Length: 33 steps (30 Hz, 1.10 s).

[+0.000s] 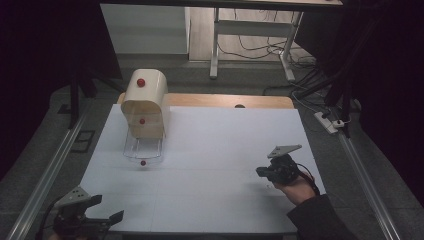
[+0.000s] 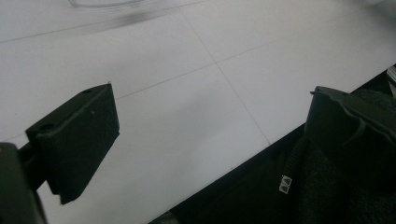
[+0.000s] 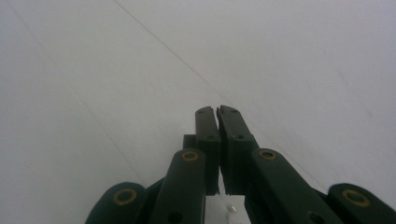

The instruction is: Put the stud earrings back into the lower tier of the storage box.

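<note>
No readable writing is showing anywhere; the nearest thing is a small white tag (image 2: 286,183) with two dark triangles, sitting on the dark knitted sleeve (image 2: 336,186) in the left gripper view.

The counter (image 1: 225,150) is lying under a smooth, matte white sheet crossed by faint thin lines, with a strip of pale wood showing along its far edge. At the far left a cream bread box (image 1: 145,102) with a rounded roll top is standing, a red knob (image 1: 141,82) sitting on its curved top and a second one on its front. Just in front of it, touching its base, a thin wire basket (image 1: 143,149) is resting on the sheet, carrying a red knob of its own at its near rim.

The right gripper (image 1: 261,171) is hanging low over the bare sheet at the right, well apart from the box and basket, a hand (image 1: 295,187) in a dark sleeve gripping it. Its black jaws are pressing together with only a hairline between them, holding nothing, brass-coloured rivets shining on its linkage arms.

The left gripper (image 1: 107,209) is sitting at the near left corner of the counter, over the edge. Its jaws are standing wide, flat blocky black pads (image 2: 81,140) facing each other with nothing between.
</note>
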{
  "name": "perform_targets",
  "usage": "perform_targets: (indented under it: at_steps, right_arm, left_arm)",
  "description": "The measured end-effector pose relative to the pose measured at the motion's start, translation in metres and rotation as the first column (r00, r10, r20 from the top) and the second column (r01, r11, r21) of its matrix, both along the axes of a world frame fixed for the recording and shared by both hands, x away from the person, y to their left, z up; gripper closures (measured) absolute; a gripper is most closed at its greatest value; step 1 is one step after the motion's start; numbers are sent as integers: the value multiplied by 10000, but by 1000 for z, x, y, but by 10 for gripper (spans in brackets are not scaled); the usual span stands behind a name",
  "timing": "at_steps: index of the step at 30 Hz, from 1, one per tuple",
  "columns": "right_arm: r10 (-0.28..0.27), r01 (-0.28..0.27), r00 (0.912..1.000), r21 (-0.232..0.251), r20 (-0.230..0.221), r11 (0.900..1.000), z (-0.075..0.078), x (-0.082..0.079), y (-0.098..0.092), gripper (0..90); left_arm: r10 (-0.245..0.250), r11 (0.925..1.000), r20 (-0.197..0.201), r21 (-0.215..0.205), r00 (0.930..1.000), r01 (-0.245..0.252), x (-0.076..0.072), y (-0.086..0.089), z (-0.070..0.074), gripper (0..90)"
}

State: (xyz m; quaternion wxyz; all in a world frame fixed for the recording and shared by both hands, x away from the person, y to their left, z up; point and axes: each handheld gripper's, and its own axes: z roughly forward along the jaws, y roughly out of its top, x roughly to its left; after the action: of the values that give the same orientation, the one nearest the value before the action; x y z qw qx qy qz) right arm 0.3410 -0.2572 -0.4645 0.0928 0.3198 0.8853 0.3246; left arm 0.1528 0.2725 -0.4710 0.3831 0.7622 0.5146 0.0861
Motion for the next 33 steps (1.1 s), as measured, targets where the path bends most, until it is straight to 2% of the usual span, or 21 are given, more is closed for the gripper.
perform_targets:
  at_steps: [2,3,5,7,9,12,13,14,15,16,17,18,19,20,24,33]
  right_arm:
    - [64,-64,10000,175,39,9998,3,0,3,864]
    - [207,-212,9997,489,116,9986,7,-1,9,864]
    - [295,-305,9994,610,173,9977,9,-1,13,864]
    - [644,-660,9977,1010,189,9927,15,1,26,865]
    - [701,-713,9974,1091,153,9915,16,1,30,864]
    - [1055,-1054,9944,1323,65,9856,19,4,46,864]
    - [1257,-1253,9920,1421,63,9819,20,5,57,865]
    - [1257,-1253,9920,1421,63,9819,20,5,57,865]
    - [1315,-1320,9912,1435,126,9808,20,6,61,864]
    - [1484,-1506,9886,1599,257,9756,23,7,73,864]
    - [1484,-1506,9886,1599,257,9756,23,7,73,864]
    - [1607,-1637,9865,1760,313,9707,25,8,81,864]
    - [1607,-1637,9865,1760,313,9707,25,8,81,864]
    - [1744,-1792,9838,1858,416,9661,26,10,90,864]
    - [1898,-1939,9810,2034,399,9597,25,15,106,864]
    - [2115,-2102,9772,2172,176,9532,20,26,133,864]
  left_arm:
    - [1,10000,1,-10,10000,-1,0,0,0,36]
    - [-10,10000,5,-3,10000,10,0,0,0,36]
    - [-20,10000,-9,18,10000,20,0,0,0,35]
    - [-30,10000,-13,26,10000,30,0,0,0,33]
    - [-26,10000,-20,27,10000,26,0,0,0,33]
    - [-25,10000,-19,12,10000,25,0,0,0,30]
    - [-27,10000,-13,10,10000,27,0,0,0,29]
    - [-27,10000,-13,5,10000,27,0,0,0,29]
    - [-20,10000,-19,-3,10000,20,0,0,0,28]
    - [-10,10000,-27,-15,10000,10,0,0,0,27]
    - [-4,10000,-31,-20,10000,4,0,0,0,27]
    - [2,10000,-37,-29,10000,-3,0,0,0,27]
    - [8,10000,-41,-36,10000,-8,0,1,0,27]
    - [9,10000,-42,-41,10000,-10,0,1,0,26]
    - [10,10000,-36,-49,10000,-10,0,1,0,26]
    - [1,10000,-37,-40,10000,-1,0,1,0,26]
